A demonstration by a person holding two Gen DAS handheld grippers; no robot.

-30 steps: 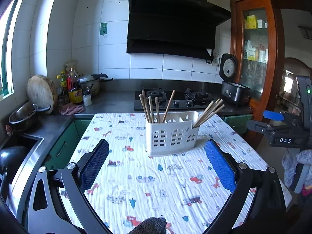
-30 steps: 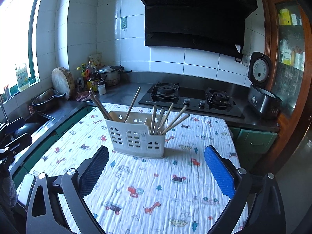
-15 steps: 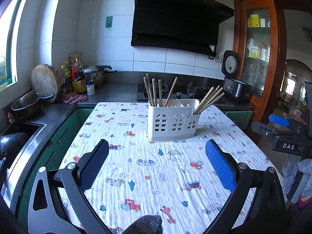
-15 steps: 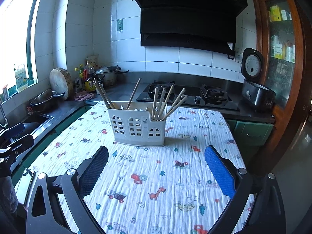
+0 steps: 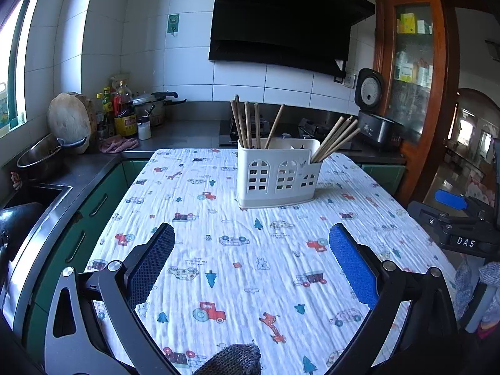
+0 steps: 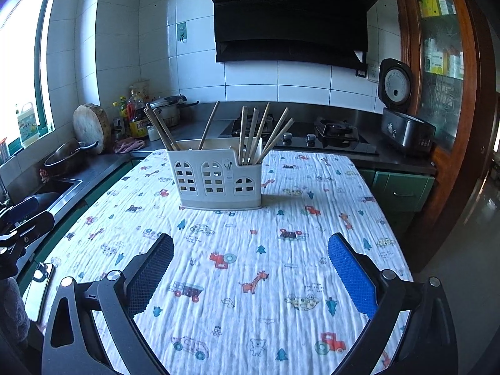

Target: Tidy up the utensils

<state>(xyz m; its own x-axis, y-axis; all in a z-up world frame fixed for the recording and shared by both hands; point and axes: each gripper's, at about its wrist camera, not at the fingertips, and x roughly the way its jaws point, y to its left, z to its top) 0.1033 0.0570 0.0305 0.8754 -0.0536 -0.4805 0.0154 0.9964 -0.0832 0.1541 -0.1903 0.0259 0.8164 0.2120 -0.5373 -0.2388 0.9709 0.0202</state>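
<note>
A white plastic utensil caddy (image 5: 278,172) (image 6: 215,181) stands upright on the table's patterned cloth (image 5: 250,265) (image 6: 250,265), towards the far end. Several wooden chopsticks (image 5: 247,125) (image 6: 253,134) stick out of its compartments, some leaning right. My left gripper (image 5: 251,259) hangs open over the near part of the cloth, well short of the caddy, holding nothing. My right gripper (image 6: 250,265) is open too and holds nothing, equally far back. Each gripper shows at the edge of the other's view: the right gripper (image 5: 459,222) and the left gripper (image 6: 22,218).
Behind the table runs a dark counter with a gas hob (image 6: 331,134), an open rice cooker (image 6: 403,122), bottles (image 5: 123,115), a pot (image 5: 156,106) and a round wooden board (image 5: 70,120). A sink (image 5: 28,206) and pan (image 5: 47,156) lie left; a wooden cabinet (image 5: 412,78) stands right.
Both grippers have drawn back and risen a little from the caddy, so it looks smaller and farther. Both stay open, and the chopsticks have not moved.
</note>
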